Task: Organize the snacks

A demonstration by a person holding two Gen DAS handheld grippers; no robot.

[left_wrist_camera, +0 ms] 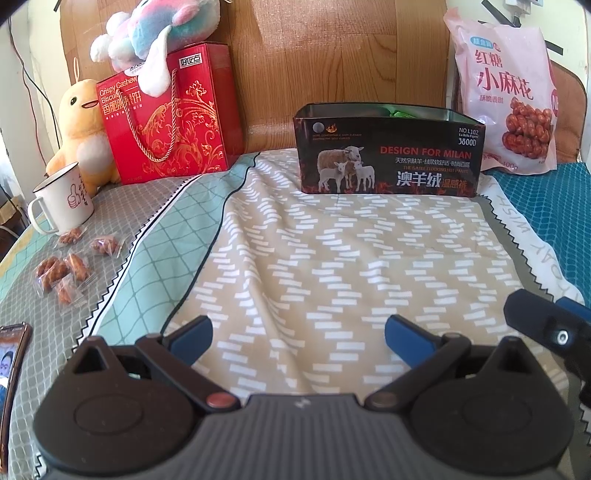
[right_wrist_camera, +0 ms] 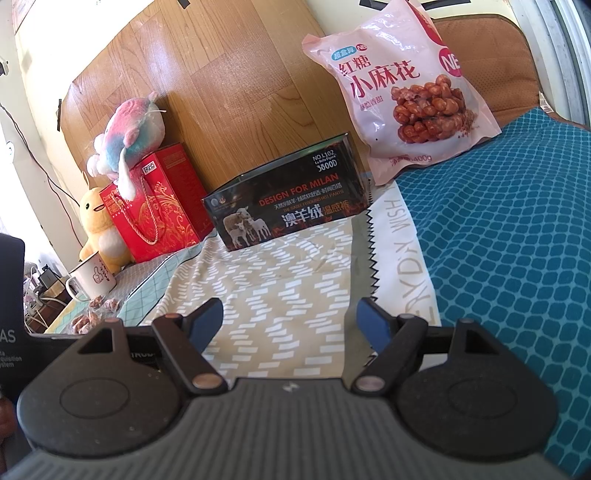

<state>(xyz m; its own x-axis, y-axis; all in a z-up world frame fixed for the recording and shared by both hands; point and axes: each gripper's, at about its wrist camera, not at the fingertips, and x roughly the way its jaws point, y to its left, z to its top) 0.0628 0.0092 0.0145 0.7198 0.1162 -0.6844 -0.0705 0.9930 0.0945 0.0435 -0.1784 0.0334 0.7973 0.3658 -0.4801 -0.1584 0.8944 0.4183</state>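
The left gripper point(left_wrist_camera: 298, 334), black plastic with blue pads, hangs spread wide and empty over a beige cotton bedsheet point(left_wrist_camera: 332, 258) printed with white dashes. Straight ahead of it stands the open black rectangular tin point(left_wrist_camera: 388, 162) with glossy sheep artwork; something green shows inside. Far to its left, beside a white enamel mug point(left_wrist_camera: 62, 201), lie the small clear-wrapped brown snacks point(left_wrist_camera: 66, 269), scattered on grey checked fabric. Behind them stand a glossy red cardboard gift box with a rope handle point(left_wrist_camera: 166, 122), a fuzzy yellow plush duck point(left_wrist_camera: 79, 129) and a pastel plush toy point(left_wrist_camera: 155, 33). The right gripper point(right_wrist_camera: 291, 321) is likewise parted and empty; the pink crinkly plastic snack bag point(right_wrist_camera: 406, 92) leans ahead to its right, above a teal net-patterned cloth point(right_wrist_camera: 498, 221).
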